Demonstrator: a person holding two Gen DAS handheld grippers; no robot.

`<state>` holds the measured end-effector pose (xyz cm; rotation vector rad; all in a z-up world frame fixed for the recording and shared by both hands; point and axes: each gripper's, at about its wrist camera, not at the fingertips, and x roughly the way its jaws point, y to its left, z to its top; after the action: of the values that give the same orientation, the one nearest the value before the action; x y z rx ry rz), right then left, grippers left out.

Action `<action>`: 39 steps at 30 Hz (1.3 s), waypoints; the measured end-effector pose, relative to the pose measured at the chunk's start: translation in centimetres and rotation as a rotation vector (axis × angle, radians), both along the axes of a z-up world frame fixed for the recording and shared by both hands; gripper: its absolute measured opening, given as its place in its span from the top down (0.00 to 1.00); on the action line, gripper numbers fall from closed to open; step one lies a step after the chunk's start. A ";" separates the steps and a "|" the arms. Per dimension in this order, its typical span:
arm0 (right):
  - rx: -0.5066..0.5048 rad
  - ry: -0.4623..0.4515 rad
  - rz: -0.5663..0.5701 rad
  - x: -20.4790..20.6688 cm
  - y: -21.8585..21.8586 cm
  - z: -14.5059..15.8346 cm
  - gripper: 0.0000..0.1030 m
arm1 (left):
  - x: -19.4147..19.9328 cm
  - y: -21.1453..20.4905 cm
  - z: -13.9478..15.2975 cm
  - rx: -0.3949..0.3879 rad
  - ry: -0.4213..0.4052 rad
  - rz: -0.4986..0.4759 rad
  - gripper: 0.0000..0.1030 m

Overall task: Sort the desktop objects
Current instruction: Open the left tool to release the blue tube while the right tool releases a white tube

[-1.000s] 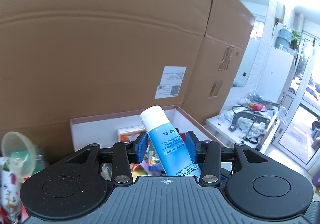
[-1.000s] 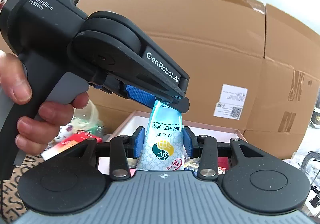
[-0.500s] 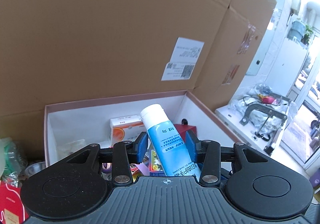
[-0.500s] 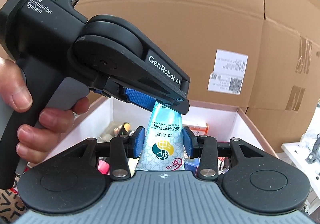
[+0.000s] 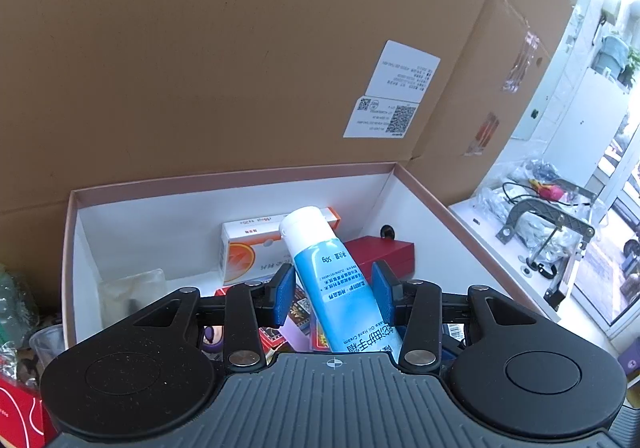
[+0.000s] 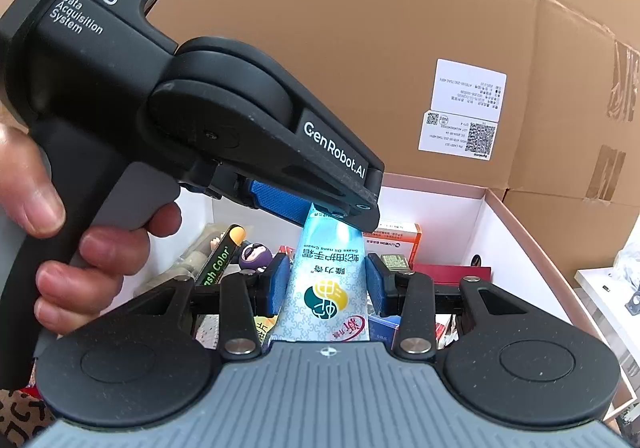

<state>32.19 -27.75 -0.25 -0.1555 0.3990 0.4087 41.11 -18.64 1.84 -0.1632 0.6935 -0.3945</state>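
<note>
Both tools grip one hand cream tube [image 5: 340, 288] over the open storage box [image 5: 424, 188]. The left tool [image 5: 332, 294] pinches its blue body, white cap toward 12 o'clock; the right tool [image 6: 325, 288] seems closed on the crimped end. It looks like the drop-off step: lower the tube toward the orange medicine carton [image 5: 244, 252], then open both.

A glossy plastic tube [image 5: 340, 288] is seen; matt brown cardboard [image 5: 240, 68], a paper label [image 5: 390, 96] and ribbed grey plastic [image 6: 328, 400] are shown.
</note>
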 end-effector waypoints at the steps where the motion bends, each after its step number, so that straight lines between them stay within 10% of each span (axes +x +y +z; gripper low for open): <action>1: -0.004 0.001 0.000 0.1 0.0 0.0 0.55 | 0.1 0.0 0.0 0.002 0.001 0.000 0.57; 14: -0.021 0.005 -0.003 0.6 0.4 -0.1 0.54 | 0.9 0.1 -0.8 -0.021 0.060 -0.010 0.54; 17: -0.052 -0.016 -0.005 0.4 0.5 -0.1 0.54 | 0.9 -0.1 -1.1 -0.021 0.075 -0.024 0.45; 21: -0.080 -0.056 -0.031 0.0 0.3 0.0 0.29 | 0.2 0.5 -0.4 -0.061 0.049 0.014 0.04; 31: -0.094 -0.121 -0.062 -1.4 0.3 0.2 0.01 | -1.3 1.3 0.2 -0.132 0.074 -0.015 0.00; 39: -0.091 -0.114 -0.069 -2.6 0.2 0.4 0.00 | -2.6 1.4 0.4 -0.133 0.089 -0.032 0.00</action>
<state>29.63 -27.54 0.19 -0.2517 0.3100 0.3126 38.46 -17.26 2.25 -0.2970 0.7588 -0.4662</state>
